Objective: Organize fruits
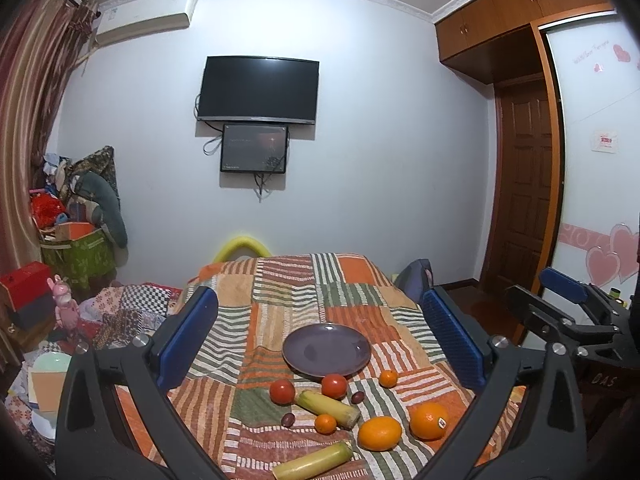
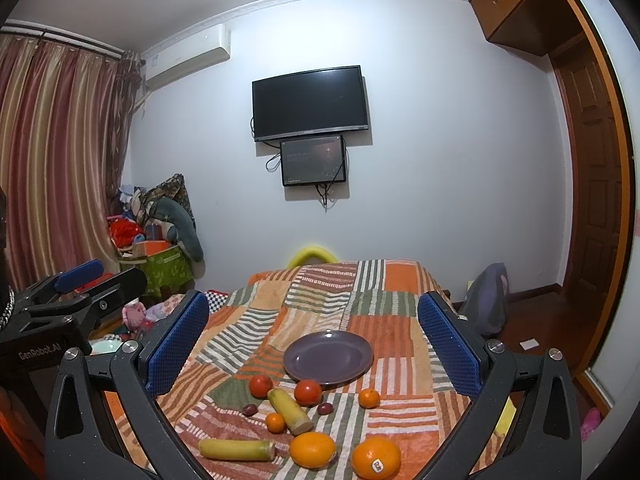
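One purple plate [image 1: 326, 350] sits at the centre of the frame on the patchwork cloth. Below it lie two red tomatoes, one at lower centre-left [image 1: 282, 391] and one just right of it [image 1: 334, 385]. Two big oranges occupy the lower right: a plain one [image 1: 379, 433] and one with a sticker [image 1: 429, 421]. Three small tangerines show: one [image 1: 388, 379] right of the plate's lower edge, one [image 1: 325, 424] at lower centre, counted with none hidden, so two in fact. Two yellow-green corn-like stalks [image 1: 328, 403] [image 1: 314, 460] and two dark small fruits [image 1: 357, 397] [image 1: 287, 419] complete the count.
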`<state>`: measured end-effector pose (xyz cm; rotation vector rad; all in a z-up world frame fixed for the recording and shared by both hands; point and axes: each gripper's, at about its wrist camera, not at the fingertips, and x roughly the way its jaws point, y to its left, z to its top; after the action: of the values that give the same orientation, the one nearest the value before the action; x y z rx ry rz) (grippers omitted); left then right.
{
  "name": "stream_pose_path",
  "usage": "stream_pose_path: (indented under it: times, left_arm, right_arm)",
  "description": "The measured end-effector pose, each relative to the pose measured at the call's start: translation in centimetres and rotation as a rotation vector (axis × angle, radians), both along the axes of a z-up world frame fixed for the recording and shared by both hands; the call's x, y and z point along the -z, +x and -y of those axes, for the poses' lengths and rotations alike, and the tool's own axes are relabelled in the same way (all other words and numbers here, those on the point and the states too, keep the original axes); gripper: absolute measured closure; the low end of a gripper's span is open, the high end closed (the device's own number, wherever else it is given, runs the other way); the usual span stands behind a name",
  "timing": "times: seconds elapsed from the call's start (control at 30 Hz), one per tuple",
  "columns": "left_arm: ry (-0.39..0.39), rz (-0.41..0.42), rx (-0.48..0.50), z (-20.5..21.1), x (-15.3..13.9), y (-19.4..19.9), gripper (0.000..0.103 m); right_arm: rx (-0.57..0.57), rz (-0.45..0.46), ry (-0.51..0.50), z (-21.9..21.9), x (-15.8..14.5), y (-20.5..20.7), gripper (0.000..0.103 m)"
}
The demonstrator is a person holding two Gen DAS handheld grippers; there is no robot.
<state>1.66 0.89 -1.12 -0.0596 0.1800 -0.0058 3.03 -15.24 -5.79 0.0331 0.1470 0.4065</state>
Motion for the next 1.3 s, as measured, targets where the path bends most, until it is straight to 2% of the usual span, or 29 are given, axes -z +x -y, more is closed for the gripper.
stream_pose_path:
  times: [0.13, 0.2, 0.33, 0.43, 0.6, 0.67, 0.77, 1.0, 1.3]
  left_arm:
    - [0.000, -0.015, 0.018, 0.1, 0.3, 0.4, 0.001]
    - [0.003, -0.033, 0.029, 0.1, 0.5, 0.9, 0.013]
    - [0.015, -0.088, 0.053, 0.3, 1.1, 2.2, 0.017]
    - [0.024, -0.124, 0.067, 0.5, 1.8, 3.3, 0.022]
    - [0.051, -0.221, 0.123, 1.5, 3.3, 5.6, 0.043]
    - [0.063, -0.258, 0.136, 2.1, 4.0, 6.6, 0.047]
    - [0.072, -0.317, 0.167, 2.9, 5.4, 8.3, 0.048]
    - [0.063, -0.509, 0.240, 4.0, 9.7, 12.7, 0.049]
    - [0.183, -0.675, 0.327, 6.1, 13.9, 16.6, 0.048]
  right_arm:
    - [0.002, 0.004, -0.012, 0.3, 0.5, 0.3, 0.000]
    - [0.007, -0.007, -0.027, 0.4, 0.9, 0.5, 0.001]
    - [-0.002, -0.072, -0.054, 1.1, 1.9, 1.6, 0.014]
    - [0.004, -0.115, -0.078, 1.8, 2.7, 2.5, 0.018]
    - [0.003, -0.197, -0.101, 2.9, 4.3, 3.7, 0.031]
    - [-0.005, -0.232, -0.101, 3.2, 4.8, 4.2, 0.036]
    - [-0.003, -0.284, -0.118, 3.7, 6.1, 5.0, 0.044]
    - [0.019, -0.400, -0.119, 5.0, 9.0, 6.8, 0.044]
    - [-0.019, -0.552, -0.107, 6.2, 12.3, 9.2, 0.044]
